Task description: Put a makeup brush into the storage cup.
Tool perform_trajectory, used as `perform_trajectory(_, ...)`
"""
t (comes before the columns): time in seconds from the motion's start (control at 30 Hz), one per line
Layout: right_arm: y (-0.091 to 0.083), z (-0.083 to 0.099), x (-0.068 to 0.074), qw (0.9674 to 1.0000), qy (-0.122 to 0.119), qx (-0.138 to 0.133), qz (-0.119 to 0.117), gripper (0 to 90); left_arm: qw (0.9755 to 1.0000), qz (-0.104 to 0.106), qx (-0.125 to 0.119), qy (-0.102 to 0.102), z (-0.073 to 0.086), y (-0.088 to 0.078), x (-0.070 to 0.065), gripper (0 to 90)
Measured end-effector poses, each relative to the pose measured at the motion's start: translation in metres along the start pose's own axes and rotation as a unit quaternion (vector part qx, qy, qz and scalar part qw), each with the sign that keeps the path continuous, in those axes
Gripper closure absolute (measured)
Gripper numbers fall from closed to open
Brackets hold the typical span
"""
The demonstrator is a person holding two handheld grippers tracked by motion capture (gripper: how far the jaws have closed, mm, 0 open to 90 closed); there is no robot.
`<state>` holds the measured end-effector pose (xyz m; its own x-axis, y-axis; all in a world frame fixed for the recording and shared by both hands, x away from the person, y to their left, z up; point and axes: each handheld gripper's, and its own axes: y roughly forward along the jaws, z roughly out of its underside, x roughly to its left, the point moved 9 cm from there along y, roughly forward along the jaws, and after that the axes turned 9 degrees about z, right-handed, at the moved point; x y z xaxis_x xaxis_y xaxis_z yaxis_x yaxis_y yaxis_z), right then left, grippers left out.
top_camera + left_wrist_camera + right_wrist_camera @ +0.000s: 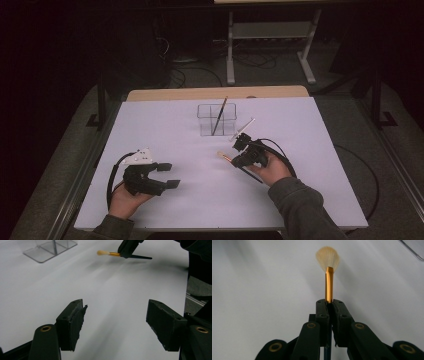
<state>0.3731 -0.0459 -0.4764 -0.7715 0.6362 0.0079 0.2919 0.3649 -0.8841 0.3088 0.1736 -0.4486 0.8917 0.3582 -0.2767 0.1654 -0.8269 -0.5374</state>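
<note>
My right gripper [329,303] is shut on a fan brush [328,260] with pale bristles and a gold ferrule, which sticks out past the jaw tips. In the high view the right gripper [234,159] hovers right of the table's centre, the fan brush [221,155] pointing left and its dark handle trailing under the hand. My left gripper [170,175] rests low at the front left, open, with nothing between its jaws. In the left gripper view the left gripper [116,325] faces bare white table, and the fan brush [106,253] shows farther off in the right gripper [127,248].
A clear divided organizer [216,120] stands at the table's centre back with a dark-handled brush [219,116] leaning in it. A white-handled brush [243,128] lies just right of it. The white table top [165,130] ends in a wooden strip at the back.
</note>
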Motion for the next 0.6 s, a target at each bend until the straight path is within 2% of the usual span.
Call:
perform_trajectory(0.1, -0.003, 0.000, 0.008, 0.9998, -0.015, -0.013, -0.009, 83.0, 0.9999, 0.012, 0.003, 0.002, -0.002, 0.010, -0.006, 30.4)
perform_trajectory(0.33, -0.011, 0.000, 0.021, 0.9985, -0.026, -0.036, -0.033, 83.0, 0.9995, 0.029, 0.012, 0.010, -0.007, 0.023, -0.014, 31.3)
perform_trajectory(0.4, -0.014, 0.000, 0.025, 0.9977, -0.035, -0.043, -0.039, 83.0, 0.9992, 0.035, 0.014, 0.012, -0.009, 0.025, -0.015, 31.6)
perform_trajectory(0.43, -0.019, -0.001, 0.031, 0.9966, -0.039, -0.053, -0.049, 83.0, 0.9991, 0.038, 0.015, 0.013, -0.011, 0.027, -0.015, 32.1)
perform_trajectory(0.6, -0.025, -0.004, 0.040, 0.9940, -0.055, -0.071, -0.062, 83.0, 0.9986, 0.045, 0.022, 0.016, -0.019, 0.033, -0.016, 32.4)
